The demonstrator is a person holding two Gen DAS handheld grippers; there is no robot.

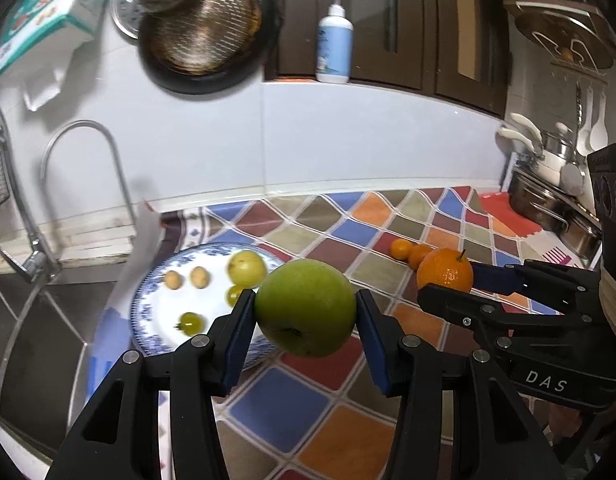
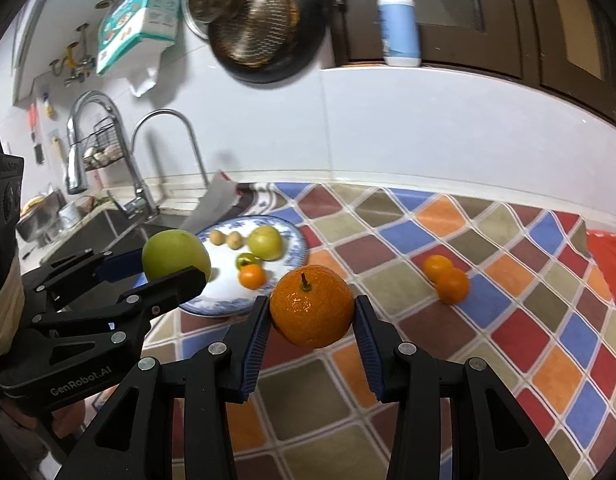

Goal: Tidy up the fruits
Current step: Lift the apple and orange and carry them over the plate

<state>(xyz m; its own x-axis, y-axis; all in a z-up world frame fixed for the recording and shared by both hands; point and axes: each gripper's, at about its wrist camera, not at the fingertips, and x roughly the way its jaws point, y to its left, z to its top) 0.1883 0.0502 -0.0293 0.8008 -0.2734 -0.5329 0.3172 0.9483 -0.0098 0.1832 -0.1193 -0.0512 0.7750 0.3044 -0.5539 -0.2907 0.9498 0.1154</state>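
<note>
My left gripper [image 1: 306,310] is shut on a green apple [image 1: 305,307] and holds it above the near right rim of a blue-and-white plate [image 1: 148,300]. The plate holds a yellow-green fruit [image 1: 247,267], two small tan fruits [image 1: 199,277] and small green tomatoes [image 1: 190,323]. My right gripper [image 2: 311,312] is shut on an orange [image 2: 311,306] and holds it above the cloth, right of the plate [image 2: 296,236]. A small orange fruit [image 2: 252,276] lies on the plate. Two small oranges [image 2: 446,278] lie on the cloth further right.
A checked, many-coloured cloth [image 2: 488,320] covers the counter. A sink [image 1: 36,328] with a curved tap [image 1: 84,160] lies left of the plate. Pots [image 1: 548,196] stand at the far right. A pan [image 1: 204,40] hangs on the white wall; a pump bottle [image 1: 334,40] stands on the ledge.
</note>
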